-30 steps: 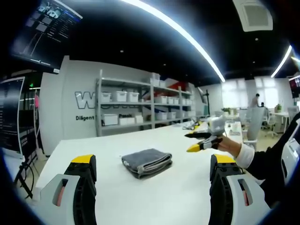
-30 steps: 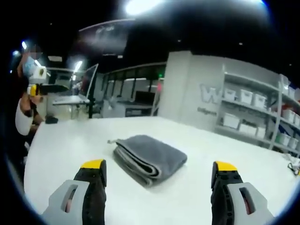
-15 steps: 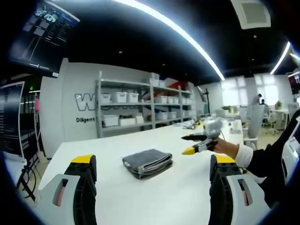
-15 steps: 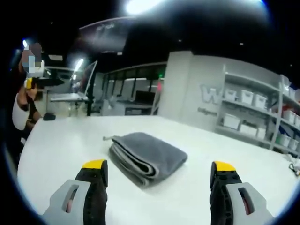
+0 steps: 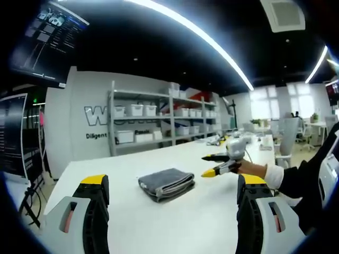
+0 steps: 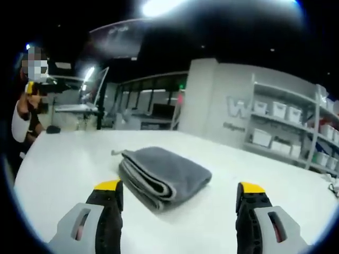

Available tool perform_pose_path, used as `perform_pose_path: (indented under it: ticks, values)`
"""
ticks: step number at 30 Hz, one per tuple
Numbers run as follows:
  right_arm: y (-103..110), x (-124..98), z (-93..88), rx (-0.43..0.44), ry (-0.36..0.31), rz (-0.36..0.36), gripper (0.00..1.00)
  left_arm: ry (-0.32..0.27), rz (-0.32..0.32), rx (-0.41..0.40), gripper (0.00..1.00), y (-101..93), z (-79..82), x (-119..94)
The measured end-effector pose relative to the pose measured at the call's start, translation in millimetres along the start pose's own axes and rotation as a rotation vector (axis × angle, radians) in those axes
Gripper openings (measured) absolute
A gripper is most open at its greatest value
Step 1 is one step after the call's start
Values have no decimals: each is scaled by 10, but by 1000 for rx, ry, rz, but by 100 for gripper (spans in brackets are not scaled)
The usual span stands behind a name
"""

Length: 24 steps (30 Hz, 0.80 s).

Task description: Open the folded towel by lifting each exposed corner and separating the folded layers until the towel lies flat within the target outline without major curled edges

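Now closer to the folded towel (image 6: pixel 163 175) on the tabletop (image 6: pixel 63 164) than a second ago. Right tool (image 6: pixel 177 209) wide open, empty; left tool (image 5: pixel 172 203) likewise. No corner lifted yet.

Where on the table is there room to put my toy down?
The white table is bare all around the folded gray towel: left of it, and between it and the right gripper. The far end by the shelves looks cluttered.

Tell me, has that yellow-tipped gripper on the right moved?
Yes. The right gripper has drifted toward the folded towel, both lying still against the shelves.
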State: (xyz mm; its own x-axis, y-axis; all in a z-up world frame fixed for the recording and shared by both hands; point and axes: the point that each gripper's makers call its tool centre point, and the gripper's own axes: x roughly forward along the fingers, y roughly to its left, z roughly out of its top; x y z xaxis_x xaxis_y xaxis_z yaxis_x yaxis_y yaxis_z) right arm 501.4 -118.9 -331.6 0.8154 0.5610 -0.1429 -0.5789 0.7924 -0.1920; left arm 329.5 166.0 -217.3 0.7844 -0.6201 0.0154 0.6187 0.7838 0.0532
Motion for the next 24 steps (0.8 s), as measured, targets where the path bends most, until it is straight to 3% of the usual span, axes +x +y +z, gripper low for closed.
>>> perform_pose_path:
  ticks: [8,24]
  values:
    - [-27,74,-65,-20,-8,-11,81,-1,-4,-3,99,8,-19,-4]
    - [41,215,-335,-61,84,-28,75,-1,6,-1,99,67,-17,-35]
